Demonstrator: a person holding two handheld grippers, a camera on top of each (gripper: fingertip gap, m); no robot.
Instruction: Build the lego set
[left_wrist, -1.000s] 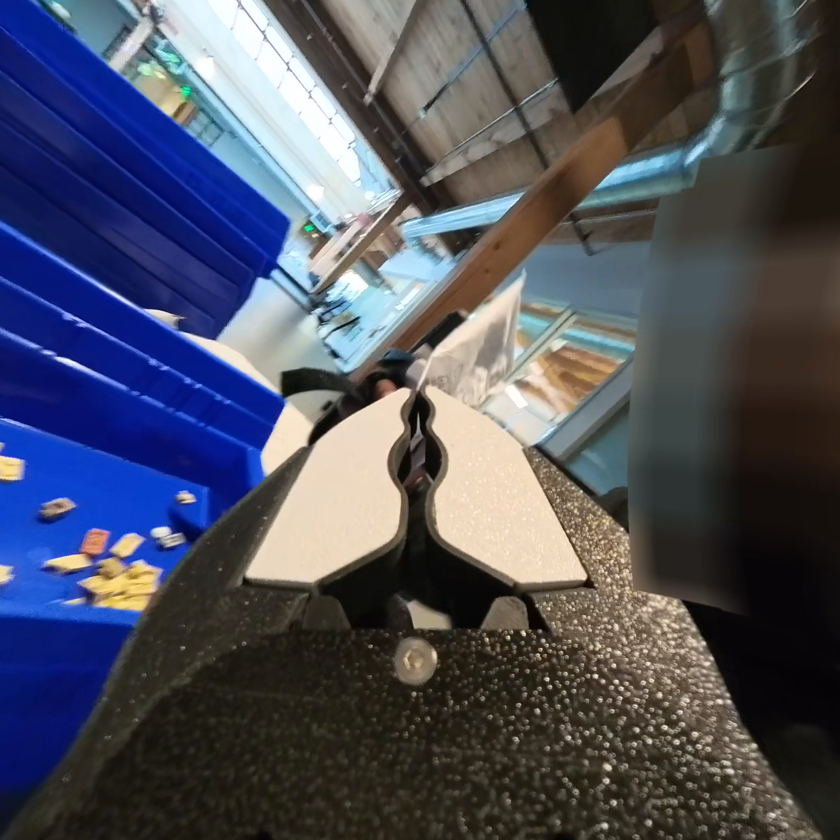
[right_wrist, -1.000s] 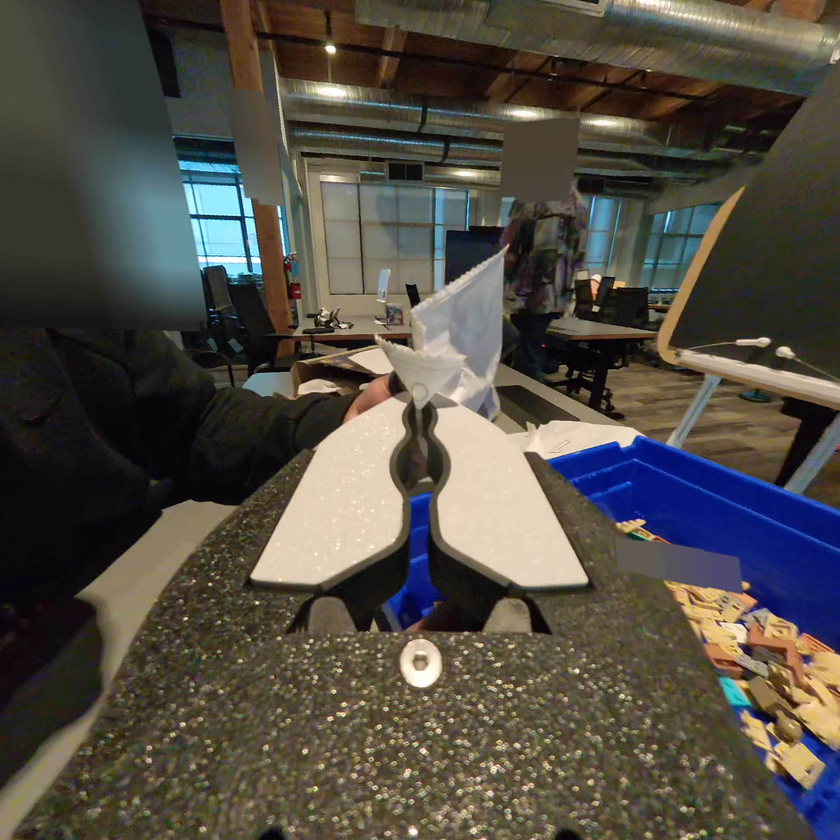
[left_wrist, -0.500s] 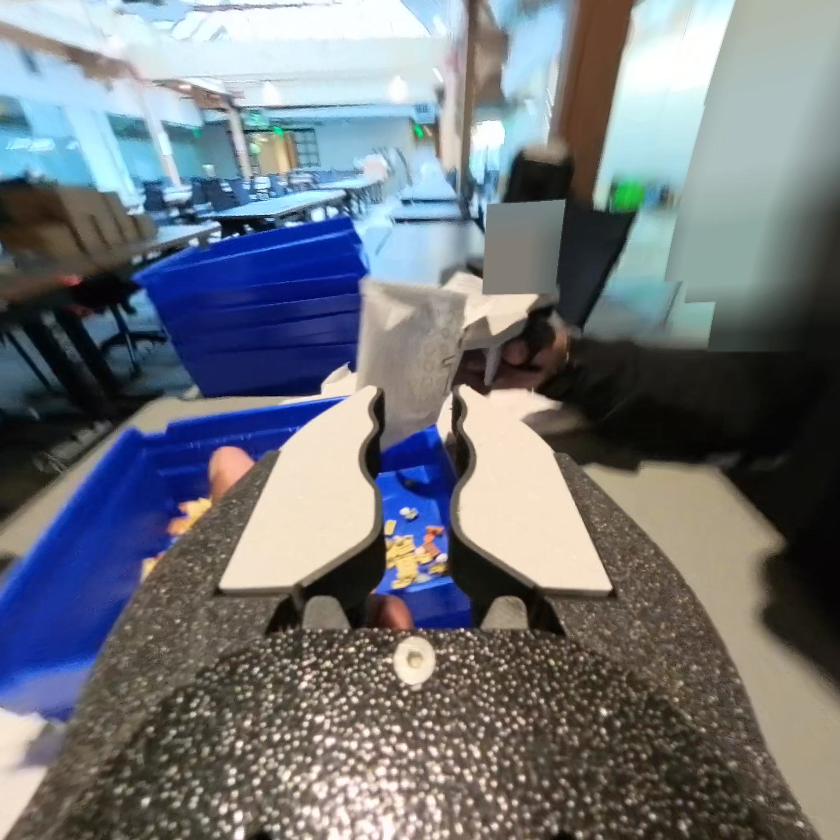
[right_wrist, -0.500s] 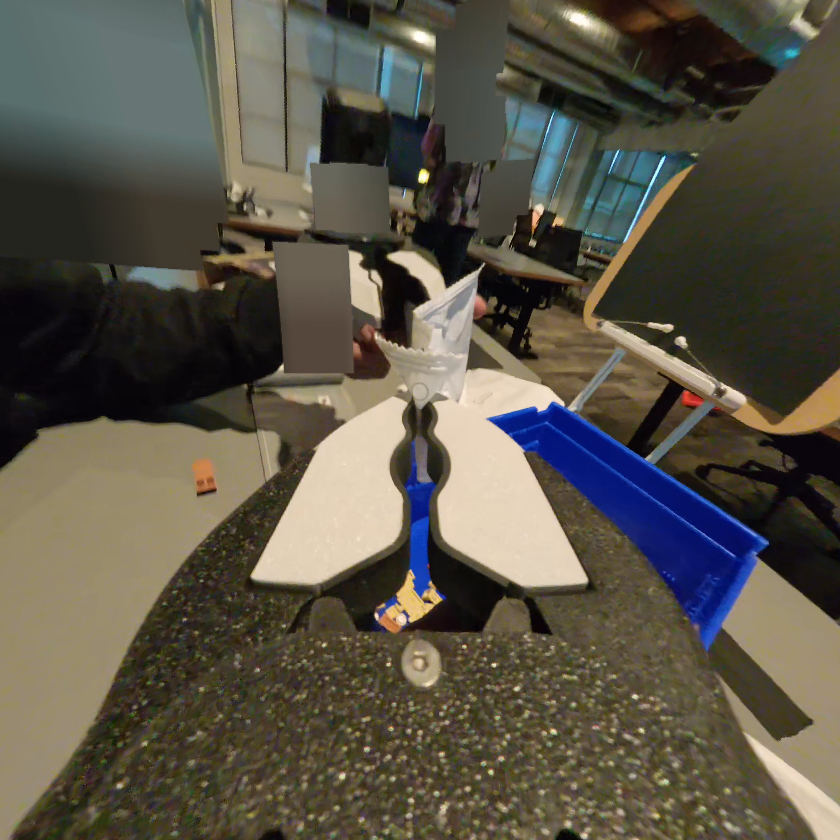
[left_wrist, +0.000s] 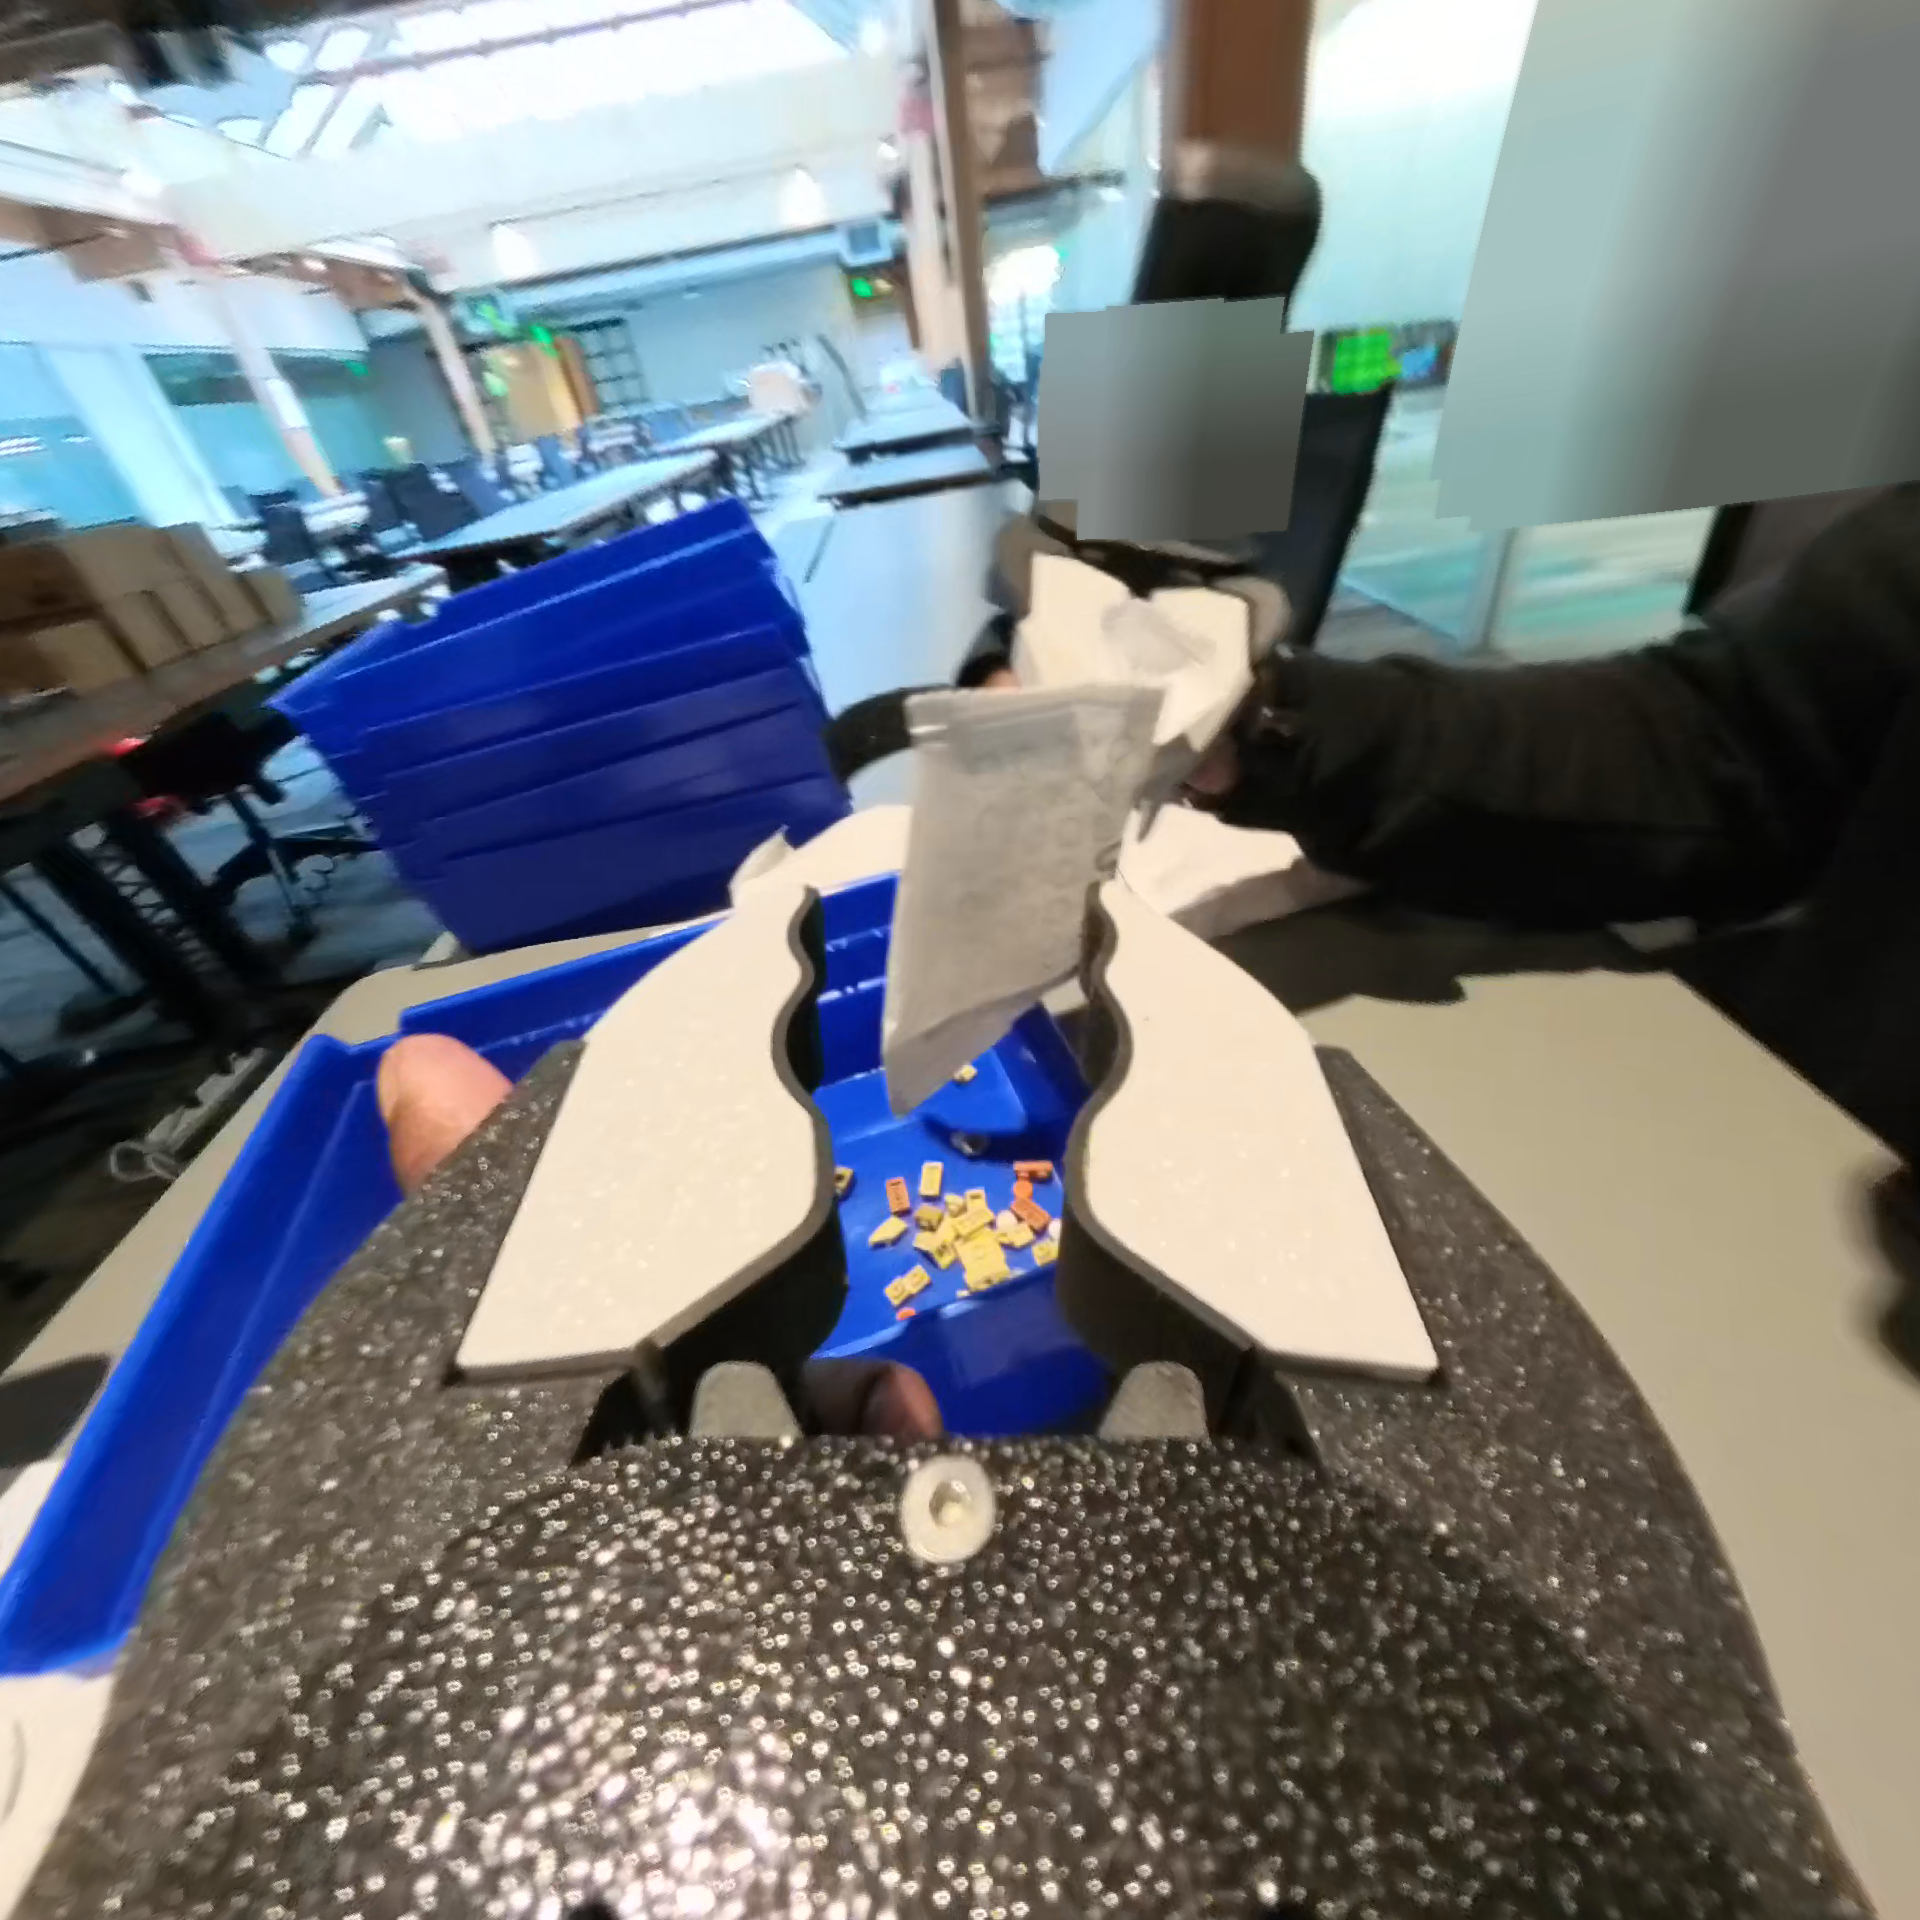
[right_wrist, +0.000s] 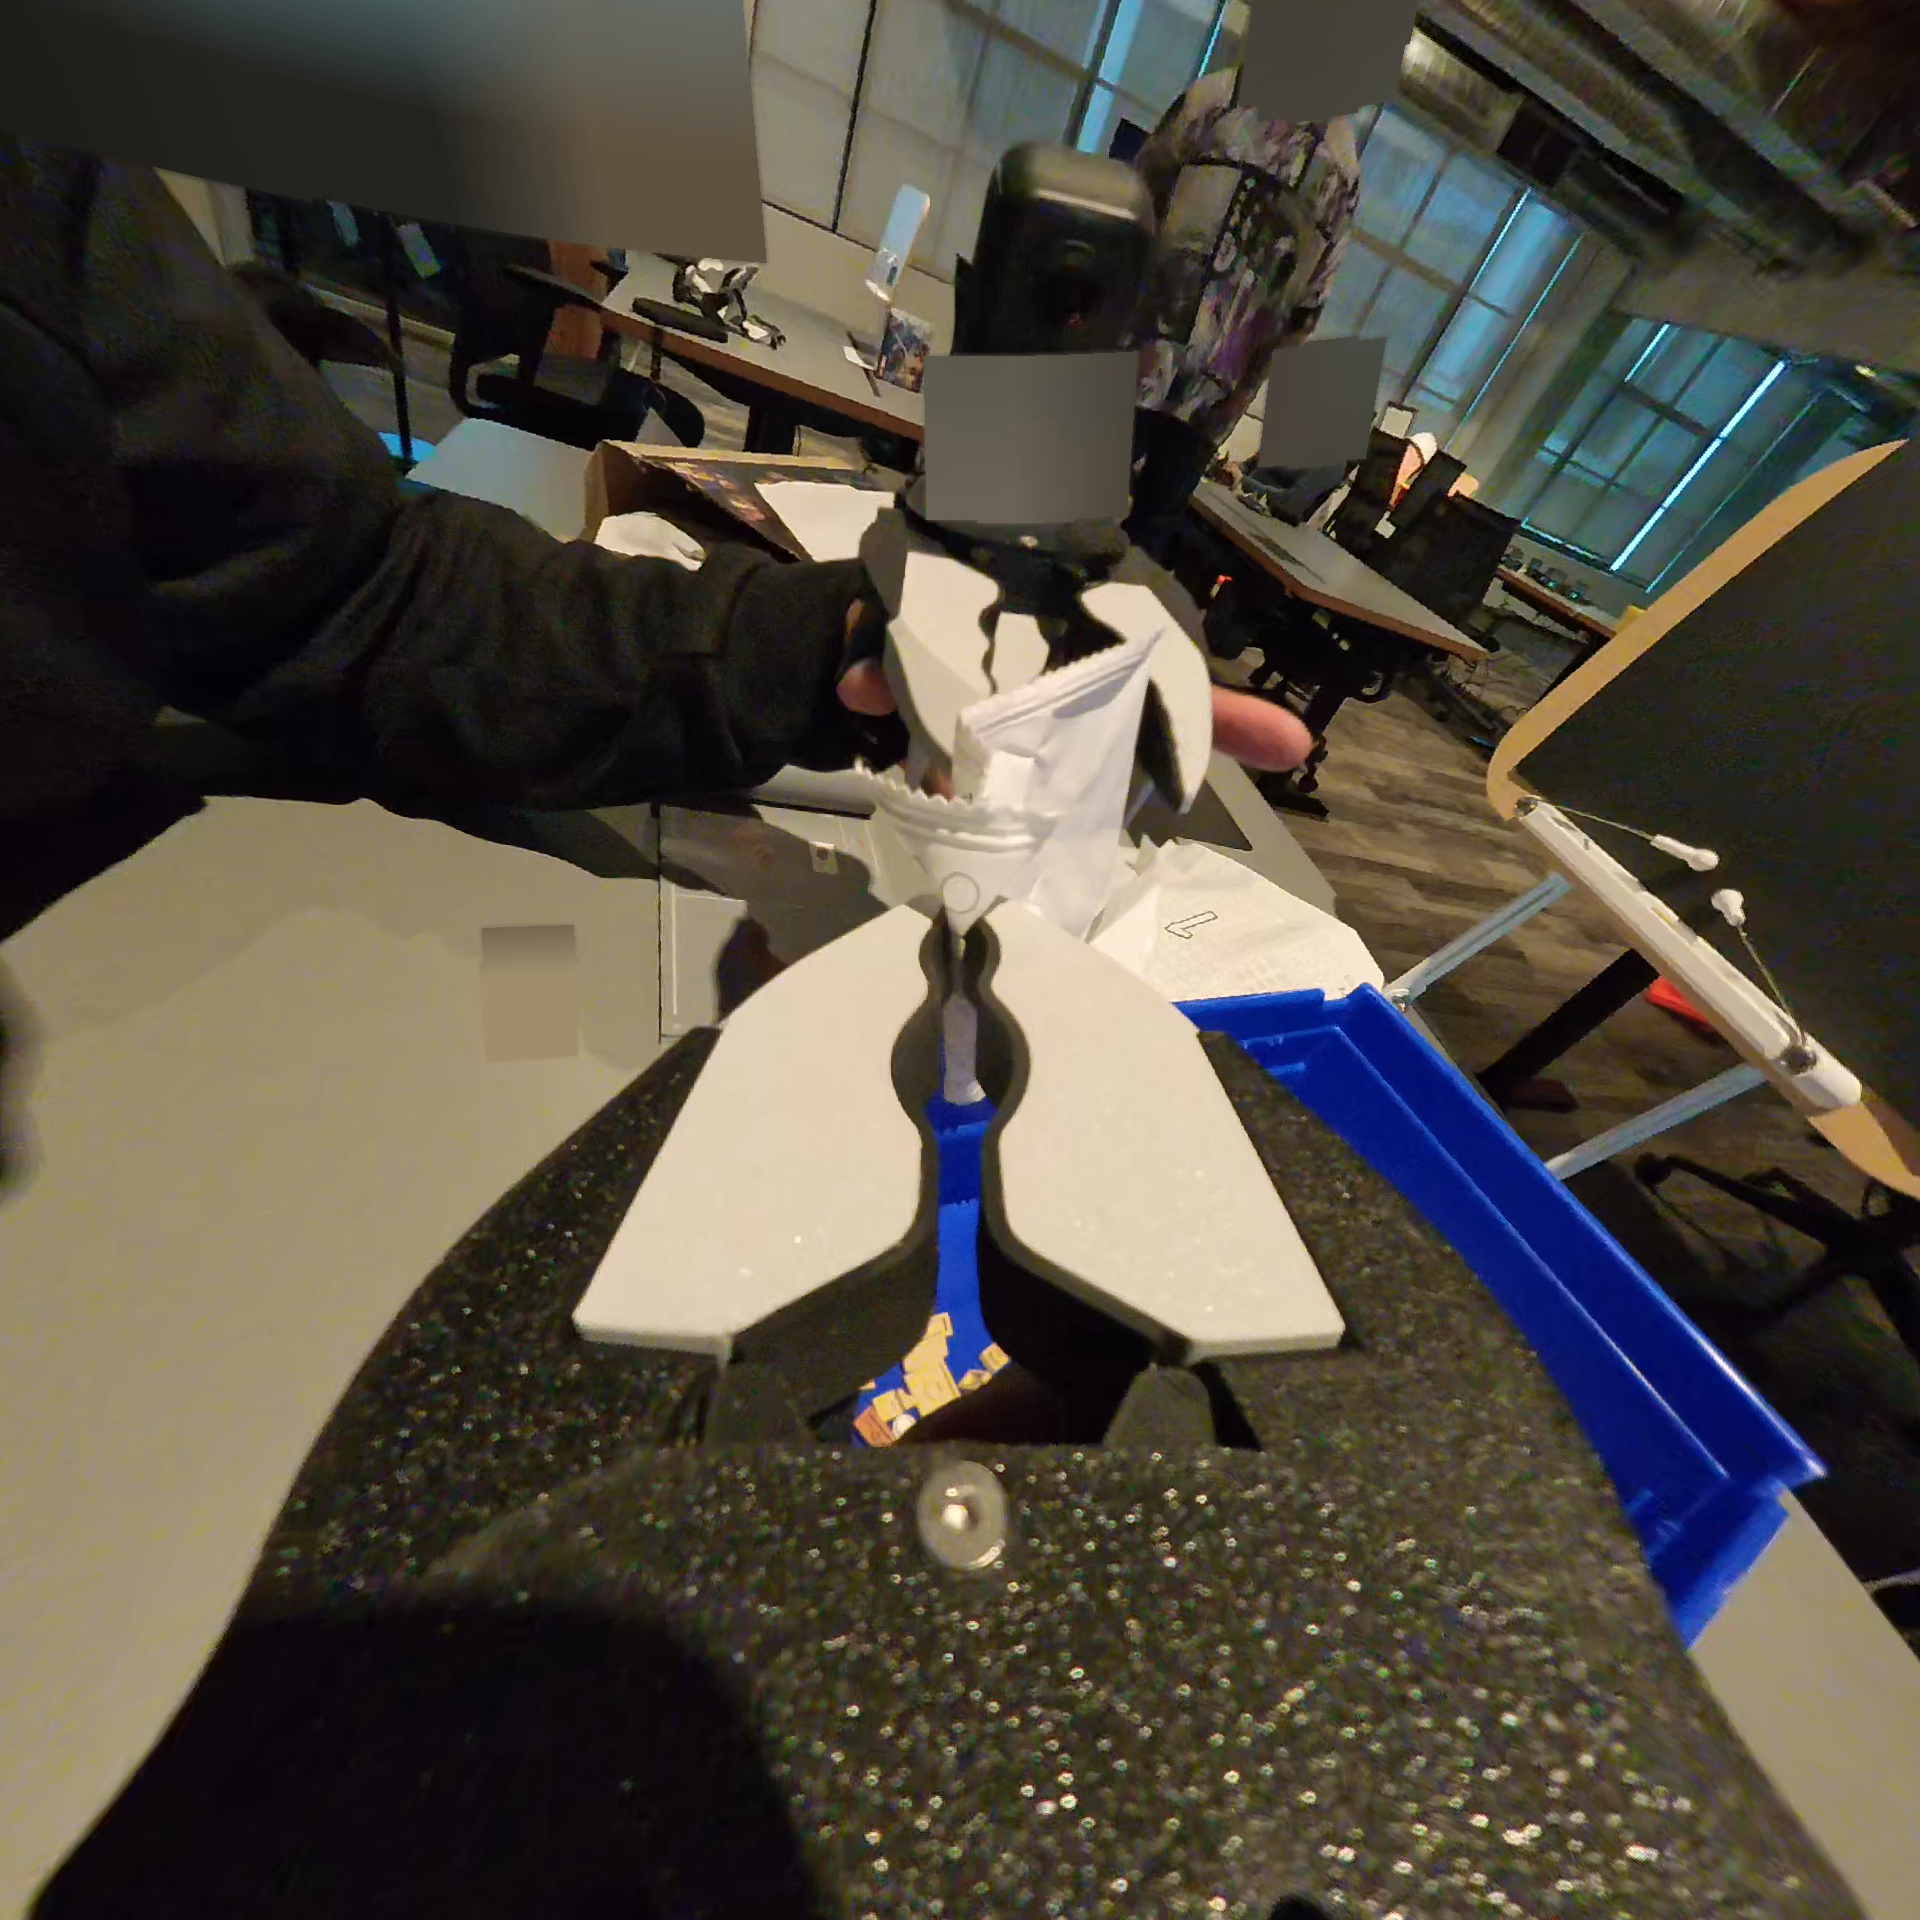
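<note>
Left gripper had let go of the white paper bag and stood spread above the blue bin, right gripper kept pinching it; lego pieces lay emptied inside, likely ready for sorting.

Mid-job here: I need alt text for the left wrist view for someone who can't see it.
The open left gripper points over a blue bin with small tan and orange bricks scattered on its floor. Beyond its fingertips a white paper bag hangs above the bin, pinched at the top by the right gripper, held on a dark-sleeved arm.
</note>
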